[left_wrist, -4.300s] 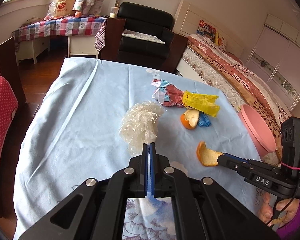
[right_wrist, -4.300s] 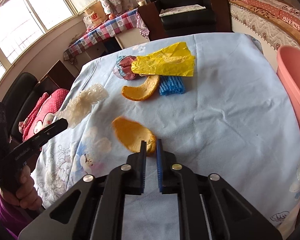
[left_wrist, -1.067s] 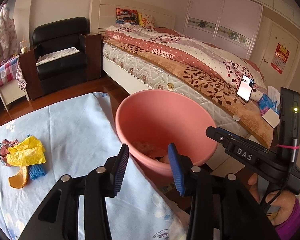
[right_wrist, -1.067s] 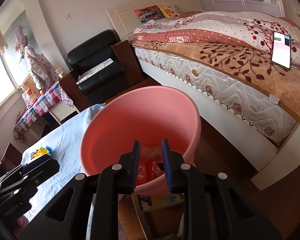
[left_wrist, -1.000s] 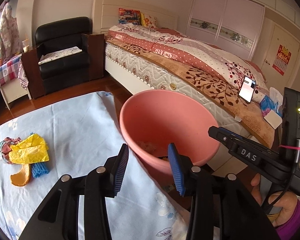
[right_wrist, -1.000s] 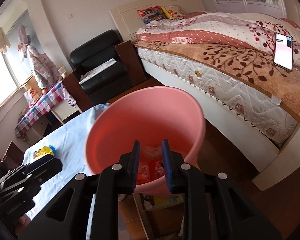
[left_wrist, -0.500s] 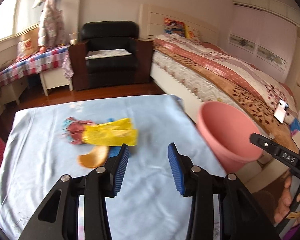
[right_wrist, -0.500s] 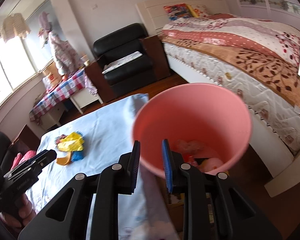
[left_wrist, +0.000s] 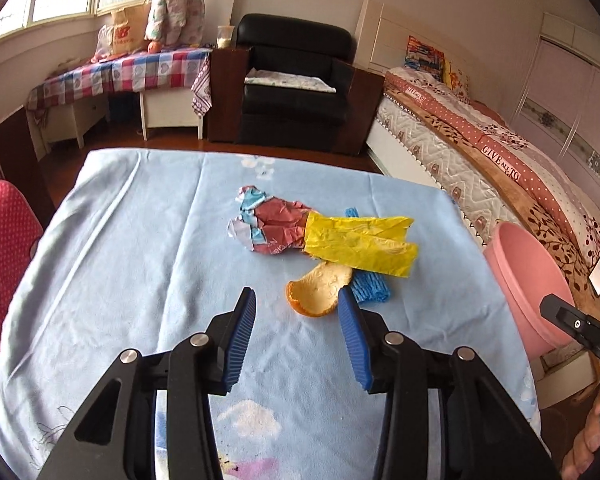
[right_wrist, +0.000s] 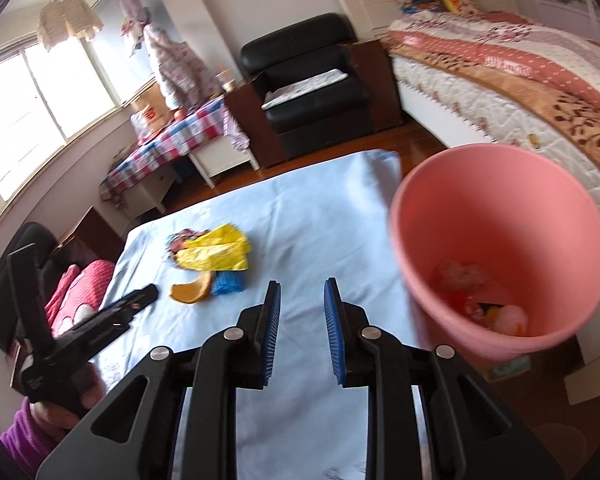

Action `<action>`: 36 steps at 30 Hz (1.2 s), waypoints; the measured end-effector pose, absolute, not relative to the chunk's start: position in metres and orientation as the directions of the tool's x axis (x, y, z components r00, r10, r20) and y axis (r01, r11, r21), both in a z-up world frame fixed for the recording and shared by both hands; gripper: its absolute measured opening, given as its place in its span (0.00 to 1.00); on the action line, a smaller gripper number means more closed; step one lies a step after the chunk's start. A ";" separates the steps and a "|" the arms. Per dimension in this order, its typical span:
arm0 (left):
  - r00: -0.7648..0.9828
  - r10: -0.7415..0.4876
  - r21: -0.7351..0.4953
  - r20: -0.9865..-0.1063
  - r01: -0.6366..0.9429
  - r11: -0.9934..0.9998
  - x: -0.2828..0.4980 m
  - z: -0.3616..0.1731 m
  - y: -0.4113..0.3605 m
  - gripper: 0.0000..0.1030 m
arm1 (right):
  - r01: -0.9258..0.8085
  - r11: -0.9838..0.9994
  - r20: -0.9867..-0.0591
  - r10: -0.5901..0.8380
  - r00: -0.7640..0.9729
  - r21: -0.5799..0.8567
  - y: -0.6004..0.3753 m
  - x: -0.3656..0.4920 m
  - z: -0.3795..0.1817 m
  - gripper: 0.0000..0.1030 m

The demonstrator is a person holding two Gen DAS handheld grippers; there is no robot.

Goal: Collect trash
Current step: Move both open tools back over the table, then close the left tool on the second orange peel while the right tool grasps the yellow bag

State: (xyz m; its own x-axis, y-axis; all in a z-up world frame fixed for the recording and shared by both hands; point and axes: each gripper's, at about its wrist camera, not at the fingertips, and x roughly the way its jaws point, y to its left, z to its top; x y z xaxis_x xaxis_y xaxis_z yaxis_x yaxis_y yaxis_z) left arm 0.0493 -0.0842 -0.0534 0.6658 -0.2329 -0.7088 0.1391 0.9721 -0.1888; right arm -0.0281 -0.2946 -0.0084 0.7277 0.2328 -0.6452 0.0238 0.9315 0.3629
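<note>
Tongs, left: left tongs (left_wrist: 296, 312) stood spread and were opening a little wider, nothing between them, pointed down at the litter on the bench (left_wrist: 140, 240).
Tongs, right: right tongs (right_wrist: 302, 306) had a narrow gap between their blue pads, parted and pinching nothing, aimed at bare blue cloth beside the pink bin (right_wrist: 500, 240).
Trash left: orange peel (left_wrist: 318, 292) lay nearest my left tongs, touching a blue ribbed scrap (left_wrist: 370, 286); a yellow wrapper (left_wrist: 358, 246) overlapped both, with a crumpled red and blue wrapper (left_wrist: 268, 226) tucked against its far end.
Bin: it stood off the bench's right edge, with some trash already at the bottom.
Doing it well: I judged the peel the easiest pick. I would come down over its raised rim with one pad on each side, close gently so it does not flip, and keep the pads off the cloth. The yellow wrapper suited the right tongs, taken by its free edge.
Hard to see: most of the blue scrap sat under the yellow wrapper. The bin's contents were blurred, and its base was out of sight. Only fingertips of the person's hand (left_wrist: 588, 440) showed at the frame edge.
</note>
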 end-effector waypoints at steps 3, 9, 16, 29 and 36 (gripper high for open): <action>0.650 -0.248 -0.208 -0.718 0.139 0.968 0.058 -0.063 -0.086 0.41 | -0.002 0.923 -0.646 0.272 0.713 0.386 -0.284 -0.019 -0.011 0.23; 0.635 -0.243 -0.211 -0.734 0.126 0.969 0.076 -0.075 -0.088 0.30 | -0.037 0.893 -0.636 0.349 0.688 0.449 -0.273 0.006 -0.016 0.37; 0.599 -0.242 -0.220 -0.763 0.112 0.969 0.088 -0.089 -0.085 0.05 | -0.076 0.874 -0.644 0.409 0.647 0.480 -0.254 0.040 -0.030 0.38; 0.611 -0.224 -0.215 -0.759 0.089 0.973 0.081 -0.083 -0.053 0.04 | -0.082 0.841 -0.655 0.473 0.589 0.534 -0.231 0.094 -0.056 0.49; 0.611 -0.217 -0.216 -0.762 0.076 0.973 0.081 -0.086 -0.045 0.04 | -0.031 0.837 -0.663 0.455 0.594 0.546 -0.230 0.105 -0.070 0.50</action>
